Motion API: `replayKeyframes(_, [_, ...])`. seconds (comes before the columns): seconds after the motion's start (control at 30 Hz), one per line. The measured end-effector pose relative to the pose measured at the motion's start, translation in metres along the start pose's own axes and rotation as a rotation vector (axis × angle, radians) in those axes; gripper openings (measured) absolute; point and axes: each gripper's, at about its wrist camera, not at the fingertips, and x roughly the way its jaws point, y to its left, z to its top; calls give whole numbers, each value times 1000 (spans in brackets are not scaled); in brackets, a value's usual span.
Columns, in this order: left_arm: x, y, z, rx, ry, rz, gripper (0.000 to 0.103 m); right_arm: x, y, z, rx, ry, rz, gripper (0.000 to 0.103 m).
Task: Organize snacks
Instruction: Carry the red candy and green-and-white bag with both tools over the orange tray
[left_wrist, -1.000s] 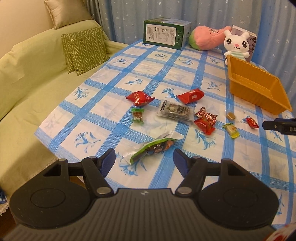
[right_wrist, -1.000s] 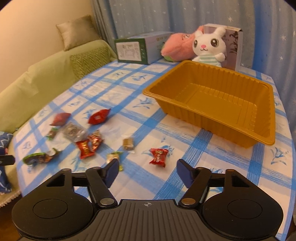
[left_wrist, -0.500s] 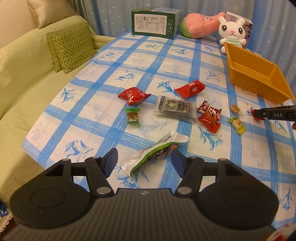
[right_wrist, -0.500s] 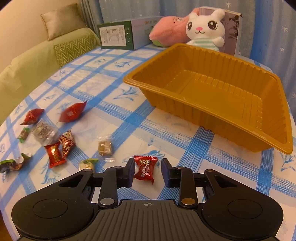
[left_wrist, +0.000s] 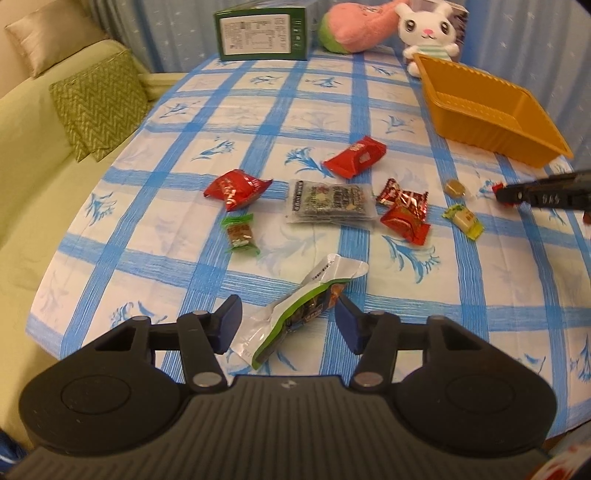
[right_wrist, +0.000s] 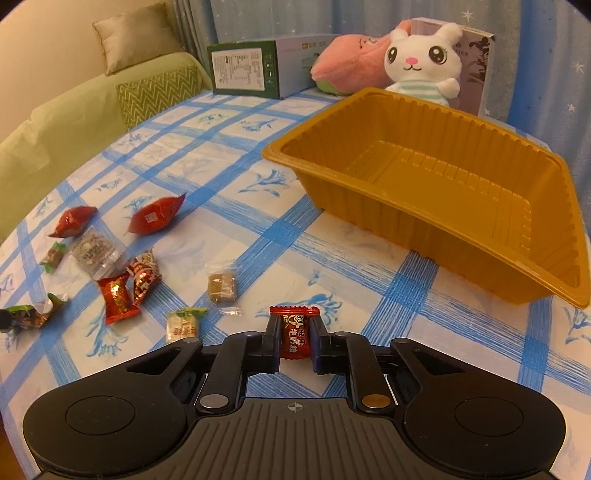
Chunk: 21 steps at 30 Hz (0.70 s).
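Note:
A green-and-silver snack packet (left_wrist: 314, 295) lies on the blue-checked tablecloth between the fingers of my left gripper (left_wrist: 287, 319). Its jaws are closing, and the pads do not visibly press the packet. My right gripper (right_wrist: 294, 345) is shut on a small red candy (right_wrist: 293, 332) just above the cloth; its tip also shows in the left wrist view as the right gripper (left_wrist: 517, 192). The orange tray (right_wrist: 369, 210) stands empty beyond it to the right. Several other snacks lie loose: a red packet (left_wrist: 236, 186), a clear dark packet (left_wrist: 330, 201), and a brown candy (right_wrist: 221, 288).
A green box (left_wrist: 264, 35), a pink plush (left_wrist: 354, 31) and a white rabbit plush (right_wrist: 421, 62) stand along the table's far edge. A green sofa with a zigzag cushion (left_wrist: 99, 99) is to the left. The table's near edge curves just below my left gripper.
My right gripper came down around the red candy and shut on it. My left gripper moved forward and lower over the green-and-silver packet, its jaws narrowing.

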Motion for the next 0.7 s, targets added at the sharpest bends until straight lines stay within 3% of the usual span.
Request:
replayKeyframes(0.17, [13,-9,0,101,22,5,51,-22,-4,1,45,-39,3,16])
replayKeyframes(0.43, [29,-15,2,173,41,13,42,-52,-16,-9,99,-64,-20,16])
replayKeyframes(0.7, [34,-26,3,164,63,32,27,-72,-30,-27,148,-58,-40,16])
